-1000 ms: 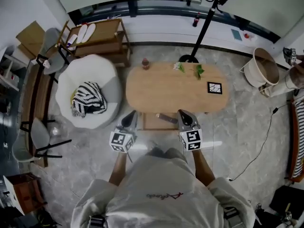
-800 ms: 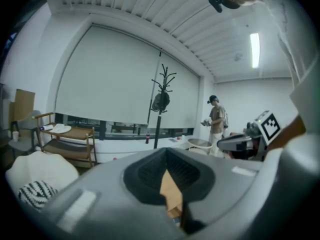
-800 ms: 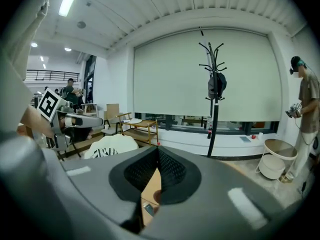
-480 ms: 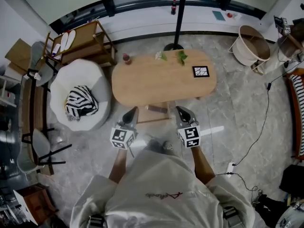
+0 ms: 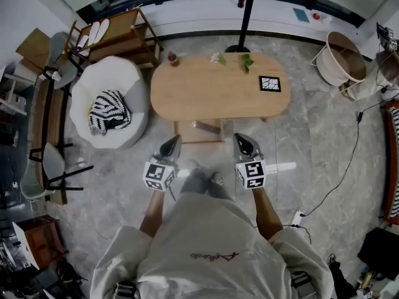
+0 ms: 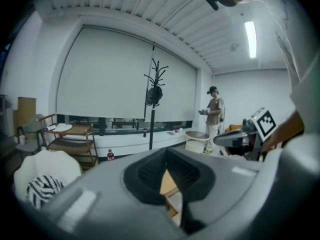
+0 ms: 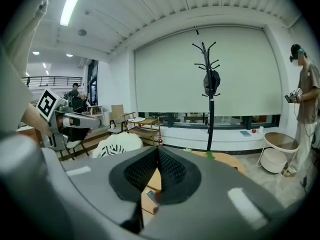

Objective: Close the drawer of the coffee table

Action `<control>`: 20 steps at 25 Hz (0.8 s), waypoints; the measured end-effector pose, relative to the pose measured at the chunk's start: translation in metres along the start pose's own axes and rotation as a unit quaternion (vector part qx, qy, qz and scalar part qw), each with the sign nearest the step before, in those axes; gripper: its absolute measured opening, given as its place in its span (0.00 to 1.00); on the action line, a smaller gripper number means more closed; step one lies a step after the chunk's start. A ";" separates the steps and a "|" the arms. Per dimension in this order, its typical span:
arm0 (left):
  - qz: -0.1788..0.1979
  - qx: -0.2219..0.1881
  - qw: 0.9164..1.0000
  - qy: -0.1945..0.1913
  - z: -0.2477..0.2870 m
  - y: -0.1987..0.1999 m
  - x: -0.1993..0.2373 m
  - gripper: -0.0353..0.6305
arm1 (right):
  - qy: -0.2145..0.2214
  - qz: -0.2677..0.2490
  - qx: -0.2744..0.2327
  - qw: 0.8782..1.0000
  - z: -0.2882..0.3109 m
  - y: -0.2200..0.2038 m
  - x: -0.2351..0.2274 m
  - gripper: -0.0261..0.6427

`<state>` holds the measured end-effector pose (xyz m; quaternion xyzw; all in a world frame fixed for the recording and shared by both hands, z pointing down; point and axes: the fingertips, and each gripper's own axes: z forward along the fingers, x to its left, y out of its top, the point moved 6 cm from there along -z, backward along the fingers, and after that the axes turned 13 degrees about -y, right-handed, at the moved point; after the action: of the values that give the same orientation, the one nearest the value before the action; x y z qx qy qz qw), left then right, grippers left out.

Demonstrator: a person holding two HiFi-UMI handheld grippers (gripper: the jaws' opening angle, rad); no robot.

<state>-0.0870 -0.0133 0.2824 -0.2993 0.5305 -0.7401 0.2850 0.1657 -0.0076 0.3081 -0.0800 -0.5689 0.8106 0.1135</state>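
Note:
The oval wooden coffee table (image 5: 212,92) stands ahead of me in the head view. Its drawer (image 5: 187,132) sticks out open from the near side, with a dark object lying in it. My left gripper (image 5: 173,141) hovers shut by the drawer's front left corner, and my right gripper (image 5: 240,138) is shut by the front right corner. Neither touches the drawer as far as I can see. In the left gripper view the left gripper (image 6: 168,153) has its pads together on nothing, with the tabletop (image 6: 169,184) behind. In the right gripper view the right gripper (image 7: 158,152) is likewise shut and empty.
A white beanbag chair (image 5: 93,98) holding a striped cushion (image 5: 109,111) sits left of the table. A coat stand base (image 5: 237,47), a wooden shelf (image 5: 118,33) and a round basket (image 5: 345,58) are beyond. A cable (image 5: 349,167) runs across the floor at the right. A person (image 6: 215,116) stands far off.
Both grippers, still shut, have drawn back from the table's near edge to the front end of the open drawer. The head view has shifted so the table sits farther up.

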 end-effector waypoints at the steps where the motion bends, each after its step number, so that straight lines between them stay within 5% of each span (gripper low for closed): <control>1: -0.002 0.003 1.000 0.003 -0.004 -0.004 -0.001 0.05 | 0.003 0.000 0.001 1.000 -0.001 -0.002 0.002 0.04; 11: -0.011 0.033 0.999 0.024 -0.015 -0.040 0.009 0.06 | 0.025 -0.012 0.024 0.999 0.010 -0.021 0.017 0.04; 20: -0.020 0.069 0.997 0.001 -0.031 -0.093 0.048 0.05 | 0.018 -0.021 0.059 0.998 0.043 -0.050 0.052 0.04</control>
<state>-0.1513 -0.0038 0.3704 -0.2888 0.4721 -0.7810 0.2895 0.1091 -0.0155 0.3693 -0.0756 -0.5195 0.8387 0.1450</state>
